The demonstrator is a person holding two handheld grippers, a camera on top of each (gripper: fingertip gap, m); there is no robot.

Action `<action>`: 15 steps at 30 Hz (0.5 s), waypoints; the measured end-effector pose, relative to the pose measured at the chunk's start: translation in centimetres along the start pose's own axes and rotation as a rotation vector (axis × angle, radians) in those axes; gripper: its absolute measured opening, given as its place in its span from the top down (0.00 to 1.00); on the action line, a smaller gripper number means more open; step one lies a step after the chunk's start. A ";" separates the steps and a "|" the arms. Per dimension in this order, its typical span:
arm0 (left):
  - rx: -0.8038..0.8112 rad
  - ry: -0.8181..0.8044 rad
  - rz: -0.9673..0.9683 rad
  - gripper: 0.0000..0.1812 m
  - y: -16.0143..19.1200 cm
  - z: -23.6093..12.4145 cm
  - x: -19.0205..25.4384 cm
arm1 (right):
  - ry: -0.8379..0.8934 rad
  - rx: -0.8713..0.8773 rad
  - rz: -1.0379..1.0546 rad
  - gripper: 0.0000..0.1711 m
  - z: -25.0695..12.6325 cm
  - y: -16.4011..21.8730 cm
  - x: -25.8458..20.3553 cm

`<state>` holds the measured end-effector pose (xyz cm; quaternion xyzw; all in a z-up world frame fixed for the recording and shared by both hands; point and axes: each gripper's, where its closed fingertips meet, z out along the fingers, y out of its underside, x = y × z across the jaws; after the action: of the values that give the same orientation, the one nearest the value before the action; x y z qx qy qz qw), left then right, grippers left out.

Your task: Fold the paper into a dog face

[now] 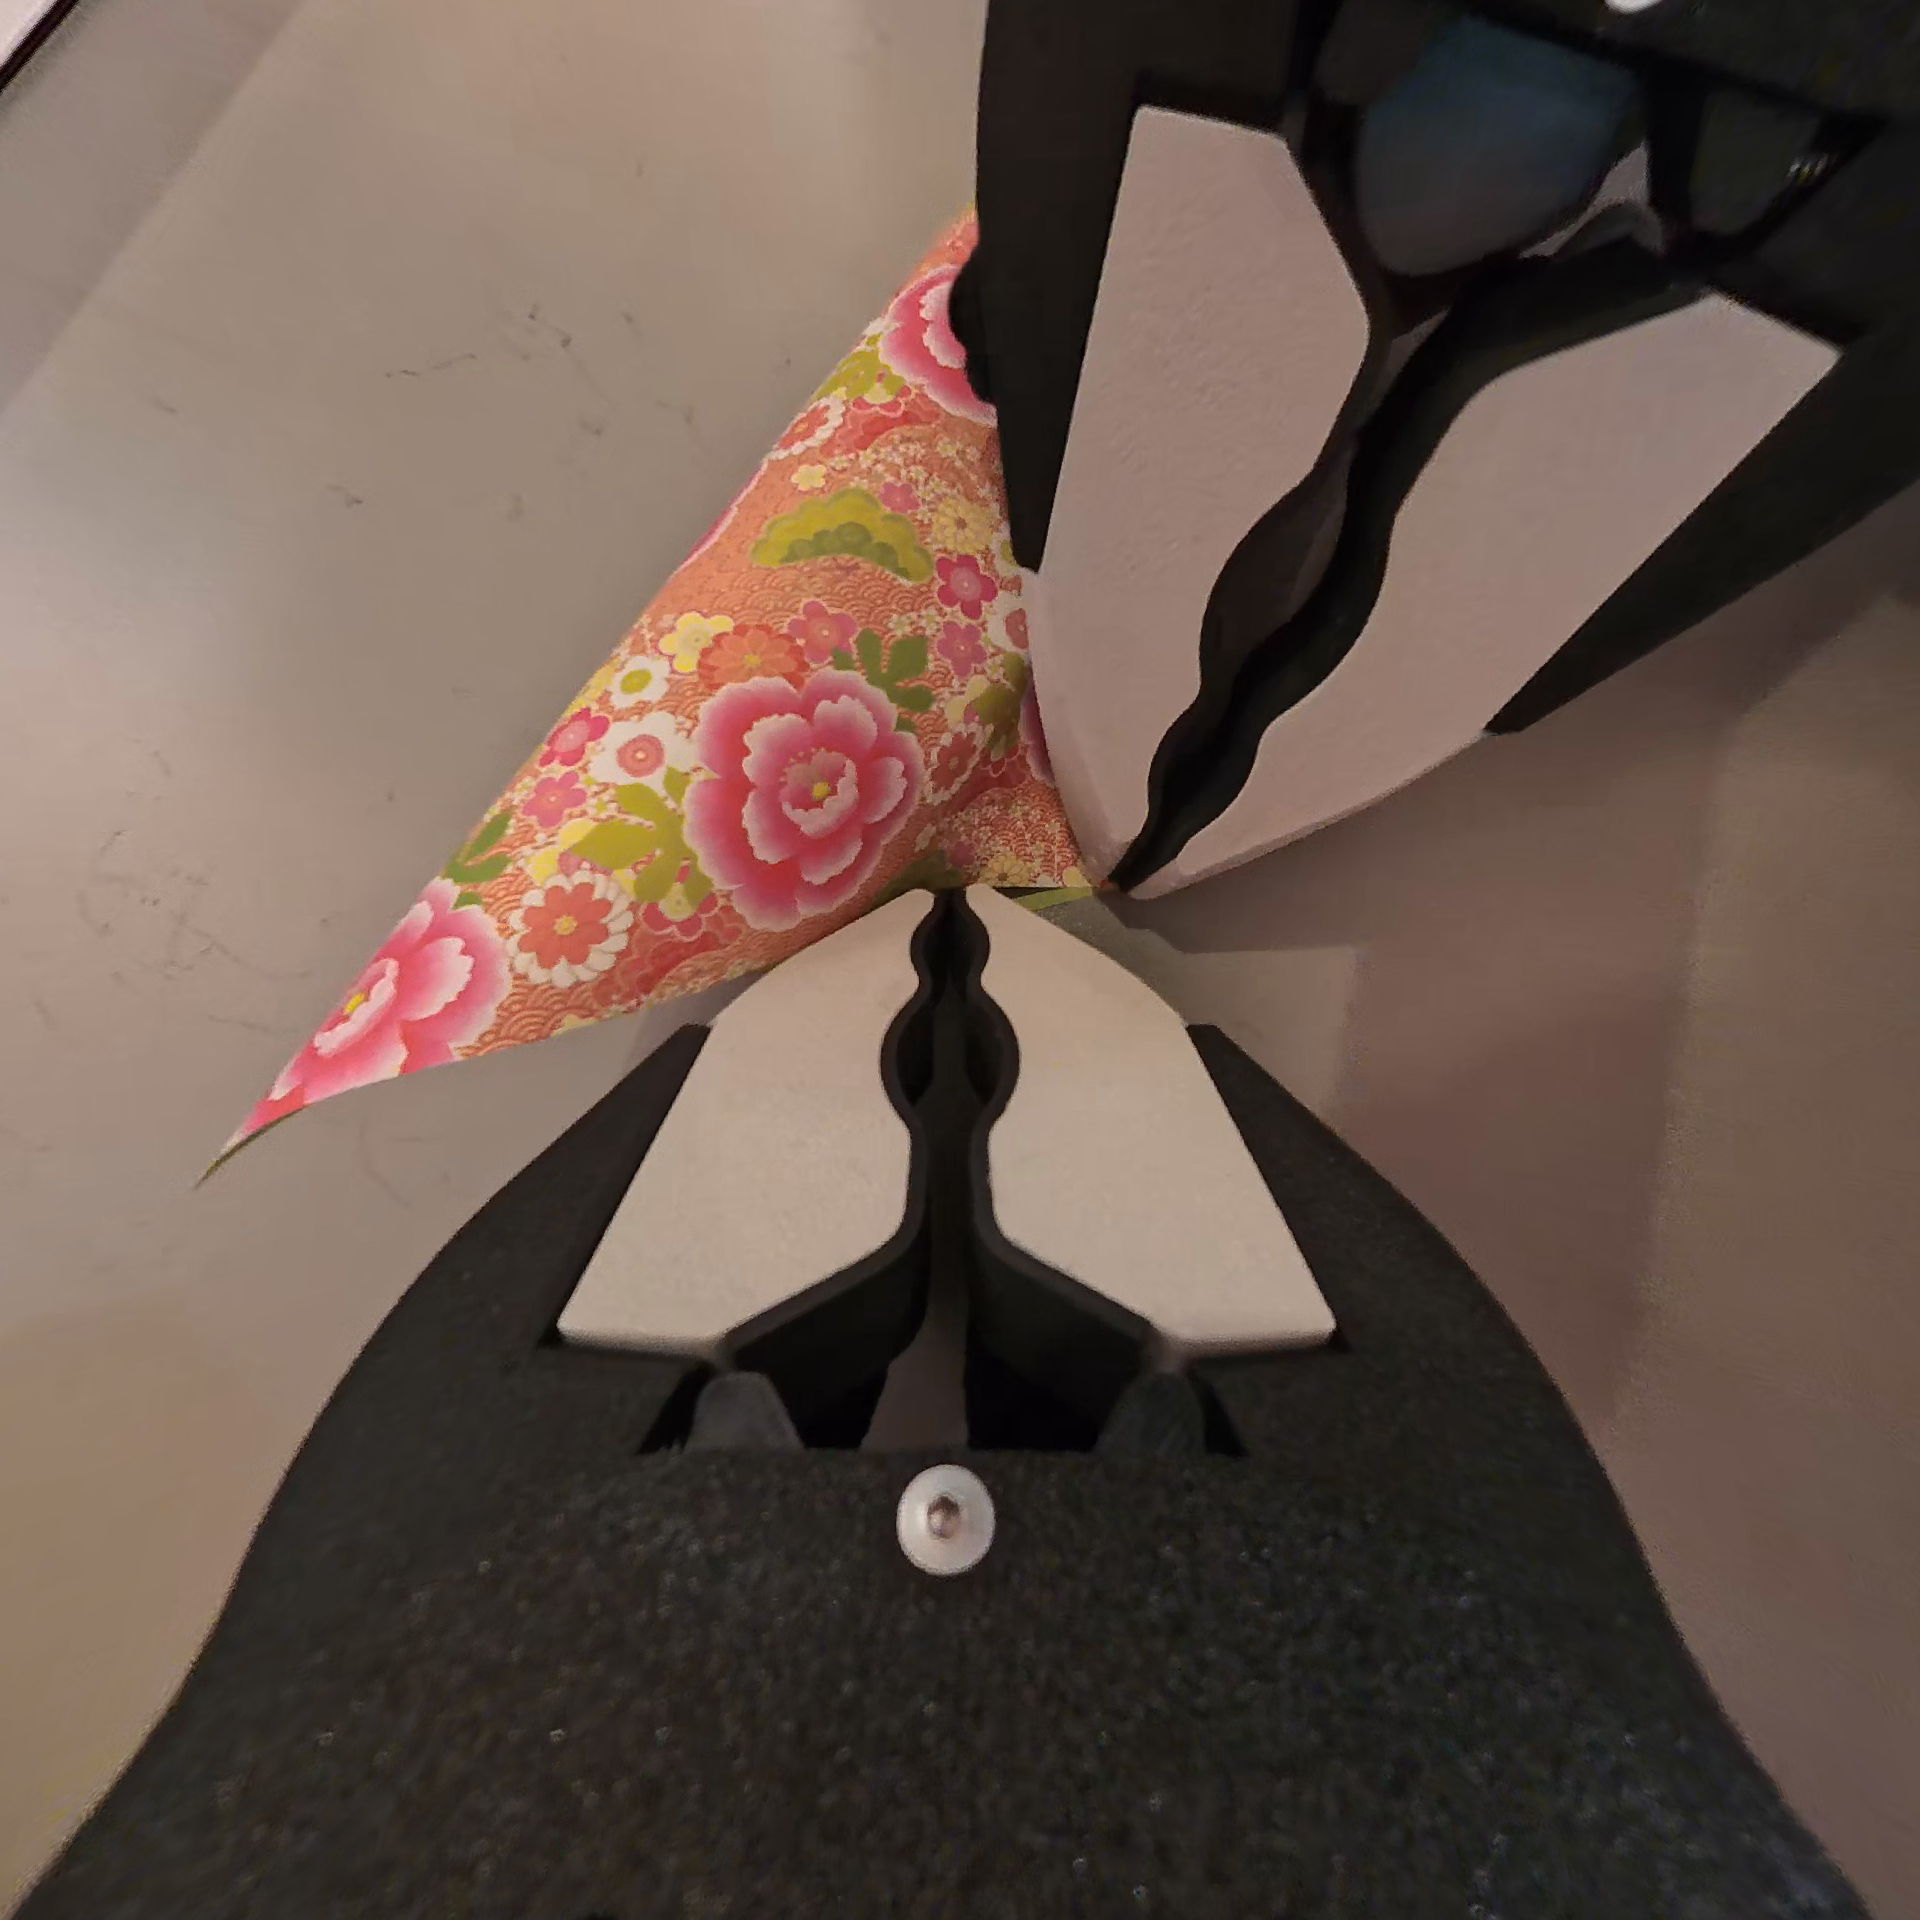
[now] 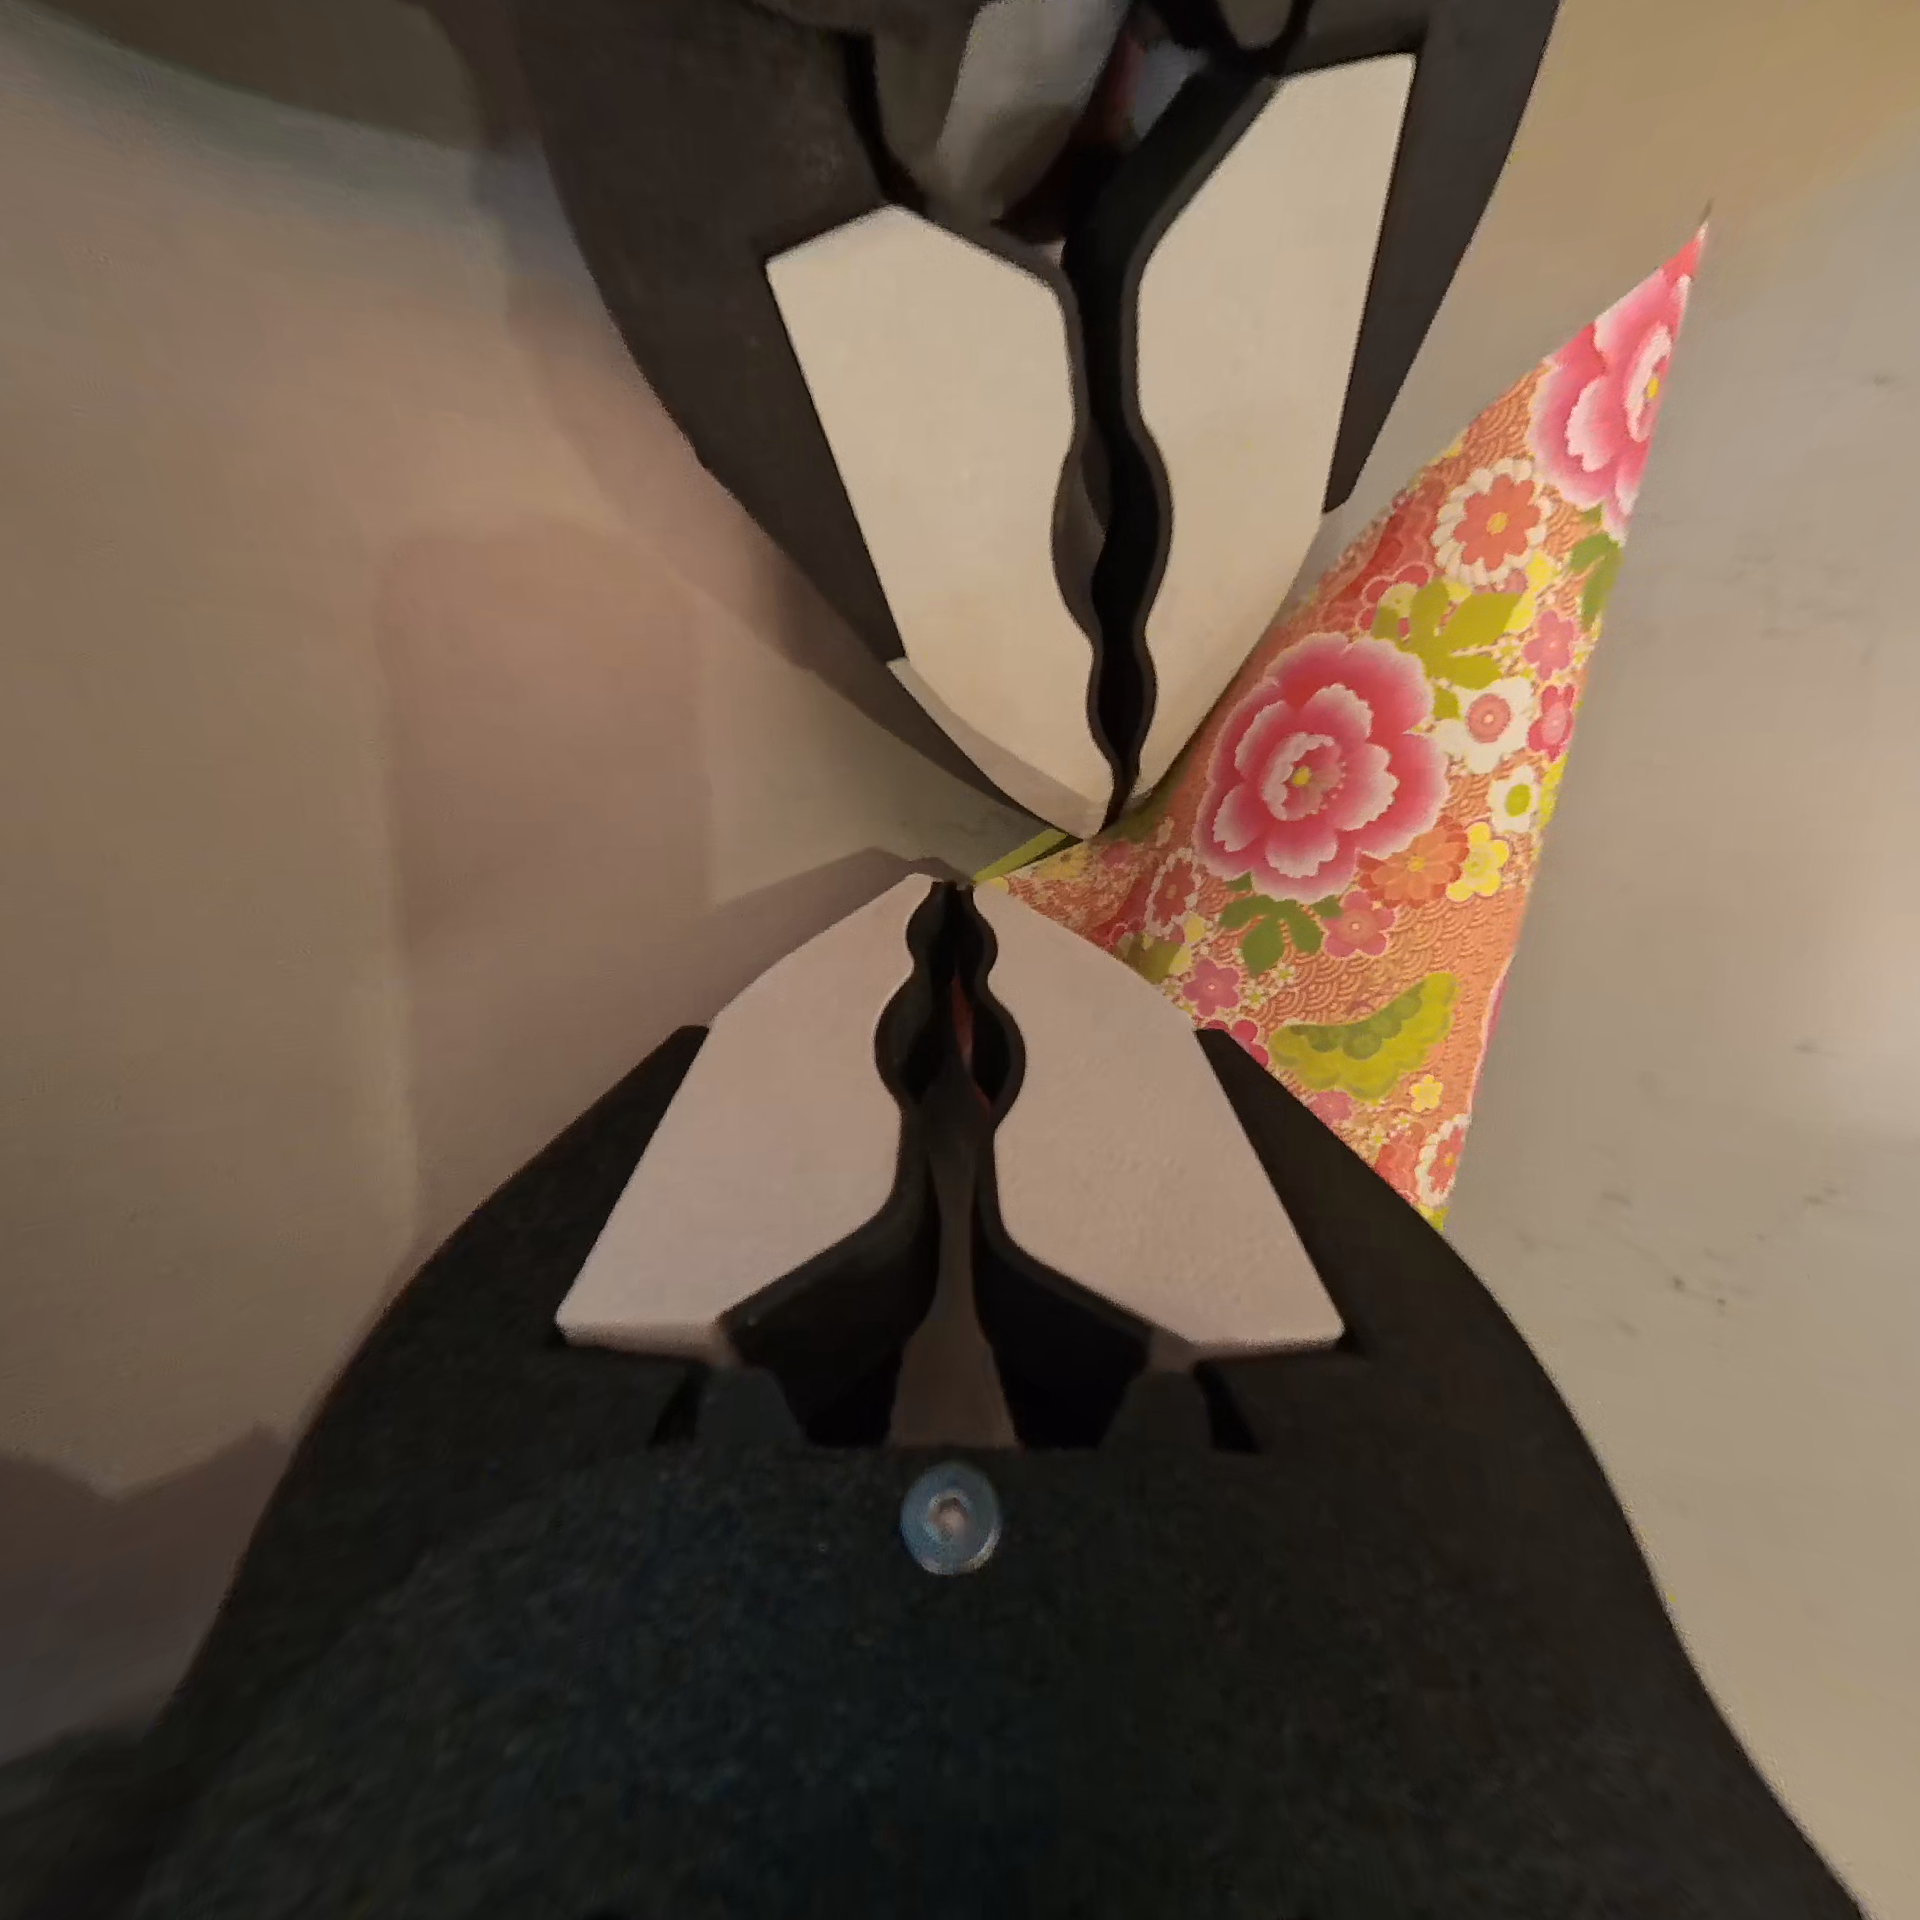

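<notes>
The floral paper, orange with pink flowers and a green underside, is bent into a cone shape above the pale table. My left gripper is shut, and its tips pinch the paper's lower edge close to the cone's point. My right gripper comes in from the upper right and is shut on the point itself. In the right wrist view the paper fans out to the right. My right gripper is shut at its corner, and the left gripper is shut just beyond, tip to tip.
The pale table has faint scuff marks. A dark edge shows at the far top left of the left wrist view. Nothing else lies near the paper. My left and right fingertips are right by each other.
</notes>
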<state>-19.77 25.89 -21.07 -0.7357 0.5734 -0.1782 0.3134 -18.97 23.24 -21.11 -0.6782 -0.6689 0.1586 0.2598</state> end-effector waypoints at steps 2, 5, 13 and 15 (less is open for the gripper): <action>0.002 0.005 -0.005 1.00 0.0 0.0 0.0 | 0.006 0.007 -0.010 1.00 0.0 0.0 0.0; 0.001 0.004 -0.003 1.00 0.0 0.0 0.0 | 0.015 0.009 -0.001 1.00 0.0 0.0 0.0; 0.003 0.007 -0.005 1.00 0.0 0.0 0.0 | 0.033 0.004 0.017 0.98 0.0 0.0 0.1; 0.004 0.009 -0.007 1.00 0.0 0.0 0.0 | 0.029 0.004 0.025 0.98 0.0 0.0 0.1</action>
<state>-19.78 25.86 -21.06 -0.7364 0.5717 -0.1837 0.3117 -18.92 23.36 -21.09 -0.6881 -0.6563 0.1531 0.2690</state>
